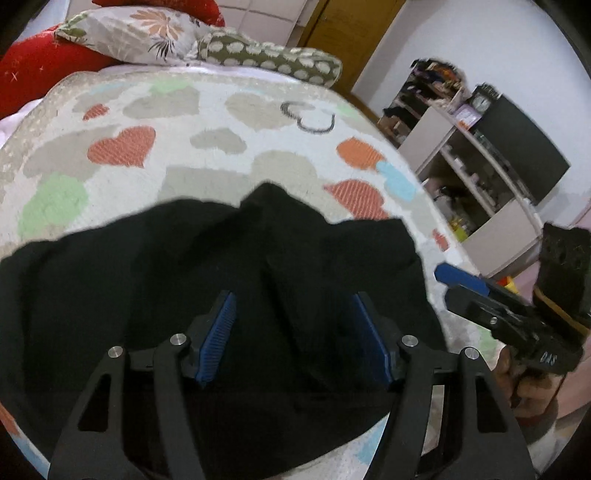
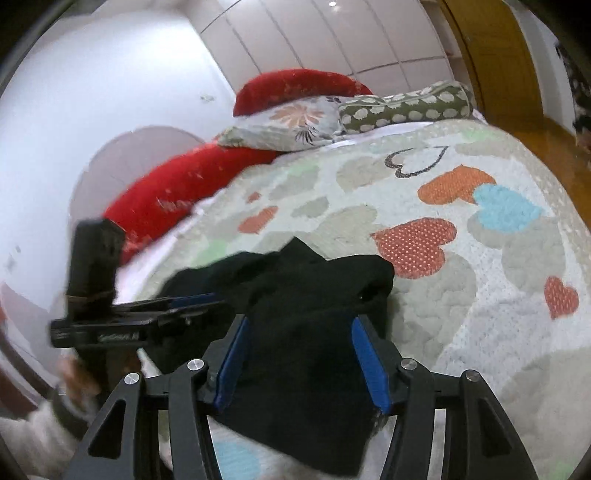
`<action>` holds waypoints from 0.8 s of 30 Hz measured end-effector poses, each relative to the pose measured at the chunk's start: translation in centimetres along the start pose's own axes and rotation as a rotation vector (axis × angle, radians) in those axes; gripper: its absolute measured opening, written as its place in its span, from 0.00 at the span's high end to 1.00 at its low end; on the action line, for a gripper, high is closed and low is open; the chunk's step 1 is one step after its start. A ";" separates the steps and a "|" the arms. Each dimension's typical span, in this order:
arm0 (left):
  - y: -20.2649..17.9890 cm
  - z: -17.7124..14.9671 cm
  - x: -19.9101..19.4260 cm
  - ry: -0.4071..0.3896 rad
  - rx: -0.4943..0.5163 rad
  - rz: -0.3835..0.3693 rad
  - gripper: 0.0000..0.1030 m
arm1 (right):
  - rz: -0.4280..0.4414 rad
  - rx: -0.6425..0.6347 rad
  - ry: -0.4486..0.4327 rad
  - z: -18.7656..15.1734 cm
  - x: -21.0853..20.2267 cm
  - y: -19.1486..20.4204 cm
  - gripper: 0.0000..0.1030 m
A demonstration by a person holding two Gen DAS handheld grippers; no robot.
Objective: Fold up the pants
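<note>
Black pants (image 1: pixel 192 273) lie bunched on a bed quilt with coloured hearts (image 1: pixel 207 122). My left gripper (image 1: pixel 293 299) hangs open over the pants, its blue pads spread apart with black cloth between and below them. My right gripper (image 2: pixel 299 325) is also open above the same pants (image 2: pixel 317 295), near their right edge. In the left wrist view the right gripper (image 1: pixel 458 280) shows at the right, beside the pants' edge. In the right wrist view the left gripper (image 2: pixel 192 306) shows at the left, over the pants. Whether either pad touches the cloth I cannot tell.
Pillows, a floral one (image 1: pixel 136 33) and a dotted one (image 1: pixel 273 55), and a red cushion (image 1: pixel 44 66) lie at the head of the bed. A shelf unit (image 1: pixel 461 166) with a dark screen (image 1: pixel 521 147) stands past the bed's right edge. A wooden door (image 1: pixel 347 33) is beyond.
</note>
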State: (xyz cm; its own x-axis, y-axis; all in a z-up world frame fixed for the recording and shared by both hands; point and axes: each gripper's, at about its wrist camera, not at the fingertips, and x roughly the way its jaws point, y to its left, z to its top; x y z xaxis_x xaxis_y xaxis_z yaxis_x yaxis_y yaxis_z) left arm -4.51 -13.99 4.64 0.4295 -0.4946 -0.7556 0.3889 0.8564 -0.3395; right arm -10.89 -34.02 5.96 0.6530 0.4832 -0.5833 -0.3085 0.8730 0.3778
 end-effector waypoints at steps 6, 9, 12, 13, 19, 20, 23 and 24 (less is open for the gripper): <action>-2.1 -0.4 2.4 0.043 0.056 0.085 0.70 | -0.143 -0.019 0.059 -0.2 2.9 -0.9 0.58; -3.2 0.2 2.0 0.036 0.122 0.115 0.75 | -0.206 -0.013 0.077 0.2 3.3 -2.1 0.59; -3.4 0.1 2.4 0.035 0.161 0.160 0.75 | -0.206 0.015 0.086 -0.3 3.6 -3.1 0.59; -3.0 -0.1 2.7 0.047 0.145 0.160 0.75 | -0.201 0.023 0.095 -0.6 3.6 -3.4 0.59; -2.2 -1.2 0.8 0.013 0.089 0.159 0.75 | -0.184 0.045 0.072 -0.5 0.1 -3.4 0.58; -2.4 -1.4 0.2 0.001 0.092 0.168 0.75 | -0.175 0.049 0.058 -0.2 -0.3 -3.5 0.58; -3.1 -1.6 -1.5 -0.043 0.086 0.150 0.75 | -0.143 0.074 0.042 1.1 0.3 -4.3 0.56; -3.3 -1.7 -2.0 -0.056 0.086 0.141 0.75 | -0.138 0.084 0.054 1.4 0.9 -4.7 0.56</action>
State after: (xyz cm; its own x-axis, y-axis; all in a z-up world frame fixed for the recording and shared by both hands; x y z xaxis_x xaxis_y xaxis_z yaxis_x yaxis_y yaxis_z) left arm -8.07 -15.62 6.30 0.5282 -0.3800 -0.7593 0.3894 0.9031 -0.1811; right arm -7.85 -37.81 4.64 0.6466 0.3639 -0.6704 -0.1583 0.9238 0.3487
